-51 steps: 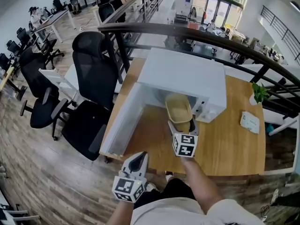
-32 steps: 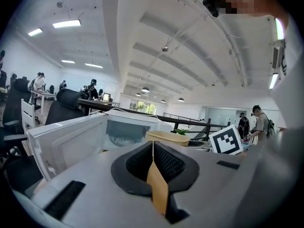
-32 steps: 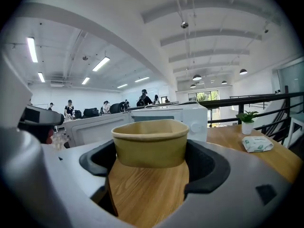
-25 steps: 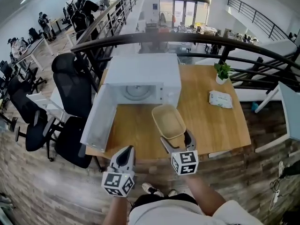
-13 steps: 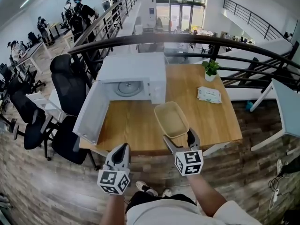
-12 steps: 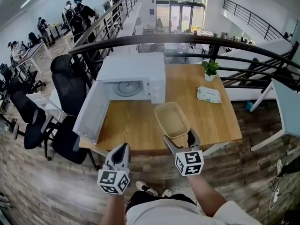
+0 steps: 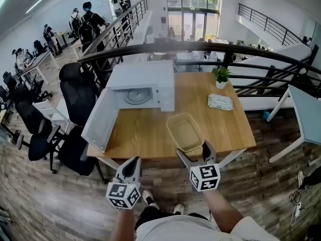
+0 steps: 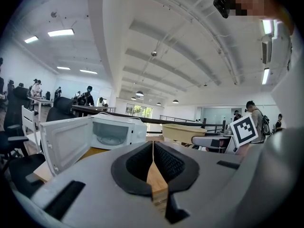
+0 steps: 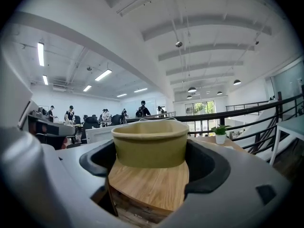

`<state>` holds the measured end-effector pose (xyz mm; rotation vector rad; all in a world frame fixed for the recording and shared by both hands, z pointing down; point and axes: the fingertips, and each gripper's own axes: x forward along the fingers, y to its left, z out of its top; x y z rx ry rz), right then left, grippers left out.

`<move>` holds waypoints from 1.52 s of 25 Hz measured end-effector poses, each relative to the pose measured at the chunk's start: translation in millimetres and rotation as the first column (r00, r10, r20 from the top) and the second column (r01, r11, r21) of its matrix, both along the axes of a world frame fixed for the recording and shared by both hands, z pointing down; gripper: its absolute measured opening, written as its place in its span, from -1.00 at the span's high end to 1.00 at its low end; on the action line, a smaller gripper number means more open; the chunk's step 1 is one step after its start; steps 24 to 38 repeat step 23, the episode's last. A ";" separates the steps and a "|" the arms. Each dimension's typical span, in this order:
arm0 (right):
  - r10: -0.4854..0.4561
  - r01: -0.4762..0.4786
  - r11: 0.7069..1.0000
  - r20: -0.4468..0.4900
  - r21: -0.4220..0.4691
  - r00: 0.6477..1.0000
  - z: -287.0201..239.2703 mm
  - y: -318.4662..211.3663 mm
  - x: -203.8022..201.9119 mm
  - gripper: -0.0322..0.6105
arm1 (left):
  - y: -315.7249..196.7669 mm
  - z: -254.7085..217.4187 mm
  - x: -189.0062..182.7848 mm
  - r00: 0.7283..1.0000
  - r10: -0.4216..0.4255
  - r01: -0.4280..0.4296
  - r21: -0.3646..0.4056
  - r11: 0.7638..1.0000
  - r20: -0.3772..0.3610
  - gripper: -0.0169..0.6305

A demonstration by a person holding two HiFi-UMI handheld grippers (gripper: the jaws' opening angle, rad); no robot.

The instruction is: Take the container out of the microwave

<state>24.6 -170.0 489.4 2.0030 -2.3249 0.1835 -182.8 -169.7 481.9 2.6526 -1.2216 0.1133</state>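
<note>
The container (image 7: 184, 131) was out of the microwave (image 7: 145, 79), at the near edge of the tabletop (image 7: 140, 134). Its near end was clamped between the fingers (image 9: 209, 167) of the right gripper (image 7: 193, 153). The microwave door (image 7: 102, 120) hung wide to the left, with bare wood between it and the container. The left gripper (image 7: 133, 162) hovered off the front edge, its fingers pressed together on nothing. A potted plant (image 7: 221, 76) and a wipes pack (image 7: 219, 102) stood well apart, far right.

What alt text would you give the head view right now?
From above: the right gripper clasps the near end of a tan container in its jaws, on a wooden table, outside the white microwave, whose door hangs open. The left gripper, jaws shut, hovers off the table's near edge.
</note>
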 end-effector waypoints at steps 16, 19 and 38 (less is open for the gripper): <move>-0.022 0.022 1.000 0.005 0.011 1.000 -7.8 10.7 -2.8 -0.59 | 12.5 -7.4 0.2 1.000 -0.011 0.012 0.023 1.000 -0.017 0.83; -0.027 0.027 1.000 -0.003 0.013 1.000 -9.3 10.5 -5.5 -0.59 | 11.8 -8.0 -0.7 1.000 -0.014 0.014 0.024 1.000 -0.019 0.83; -0.034 0.034 0.999 -0.008 0.011 0.999 -9.0 11.5 -8.7 -0.59 | 12.2 -9.8 -1.4 1.000 -0.014 0.014 0.027 1.000 -0.021 0.83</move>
